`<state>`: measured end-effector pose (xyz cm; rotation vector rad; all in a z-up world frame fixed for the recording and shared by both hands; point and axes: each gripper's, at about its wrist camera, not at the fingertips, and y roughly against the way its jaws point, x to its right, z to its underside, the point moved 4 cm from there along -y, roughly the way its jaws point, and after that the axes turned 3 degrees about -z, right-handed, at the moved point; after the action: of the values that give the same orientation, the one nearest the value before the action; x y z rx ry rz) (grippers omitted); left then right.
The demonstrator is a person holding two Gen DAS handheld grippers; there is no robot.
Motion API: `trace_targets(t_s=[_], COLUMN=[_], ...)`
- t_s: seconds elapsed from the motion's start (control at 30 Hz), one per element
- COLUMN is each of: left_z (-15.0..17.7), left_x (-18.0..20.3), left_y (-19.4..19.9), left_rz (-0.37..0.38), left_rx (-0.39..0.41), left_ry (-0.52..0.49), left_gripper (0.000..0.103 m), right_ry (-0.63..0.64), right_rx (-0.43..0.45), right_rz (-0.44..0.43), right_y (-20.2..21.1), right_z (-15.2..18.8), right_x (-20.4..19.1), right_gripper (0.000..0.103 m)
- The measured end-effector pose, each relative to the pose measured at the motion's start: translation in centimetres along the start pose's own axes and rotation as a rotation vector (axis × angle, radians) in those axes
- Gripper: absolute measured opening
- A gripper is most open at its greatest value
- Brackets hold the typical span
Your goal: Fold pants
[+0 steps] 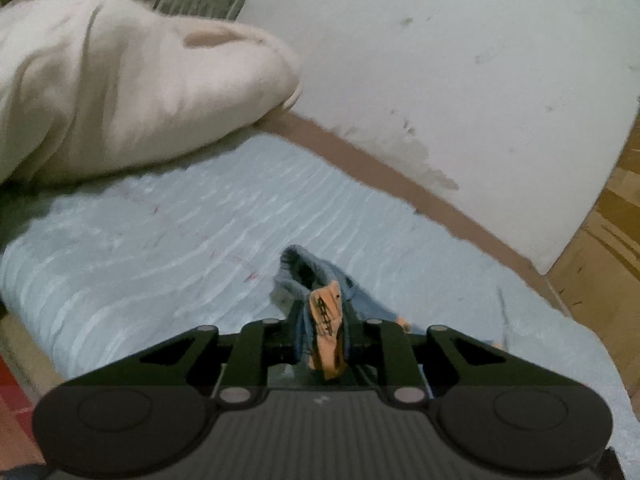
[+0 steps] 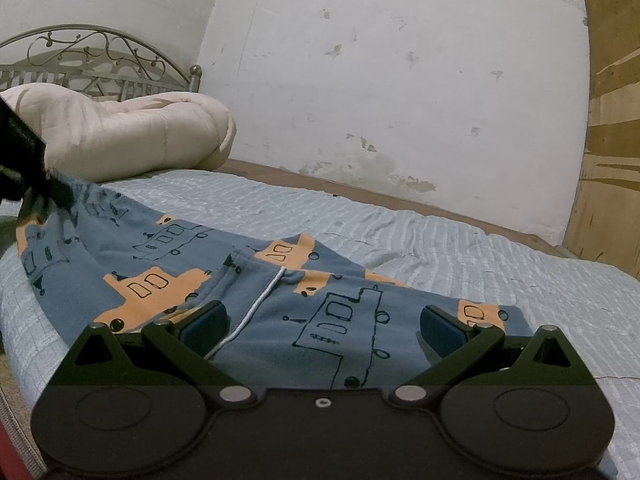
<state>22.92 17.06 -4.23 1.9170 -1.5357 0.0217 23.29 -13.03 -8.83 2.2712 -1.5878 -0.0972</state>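
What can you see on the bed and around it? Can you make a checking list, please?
Surface: bed with a ribbed pale blue cover.
Job's things: blue pants with orange vehicle prints, spread flat, white drawstring showing.
Clutter: cream comforter bunched at the head end.
Grippers: left gripper shut on a bunched bit of pants; right gripper open, low over the pants.
Cables: nothing seen.
Surroundings: stained white wall, metal headboard, wooden panel.
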Motion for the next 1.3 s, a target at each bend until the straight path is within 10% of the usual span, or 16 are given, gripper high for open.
trace_targets(t_s=[0.67,1.3], left_z=[-0.9,13.1], left_x=[16.3,31.0], left_y=[4.8,1.9], left_rz=[0.286,0.356], left_rx=[0.125,-0.107], left_ry=[-0.285,-0.694], left_gripper=[0.018,0.019], right_ry=[0.003,-0.263], right_rx=[0.080,0.062], right_rz=[0.110,0.423], right_y=[6.8,11.8], right_z=[-1.0,4.7], right_x=[4.8,15.9], right_gripper=[0.102,0.102])
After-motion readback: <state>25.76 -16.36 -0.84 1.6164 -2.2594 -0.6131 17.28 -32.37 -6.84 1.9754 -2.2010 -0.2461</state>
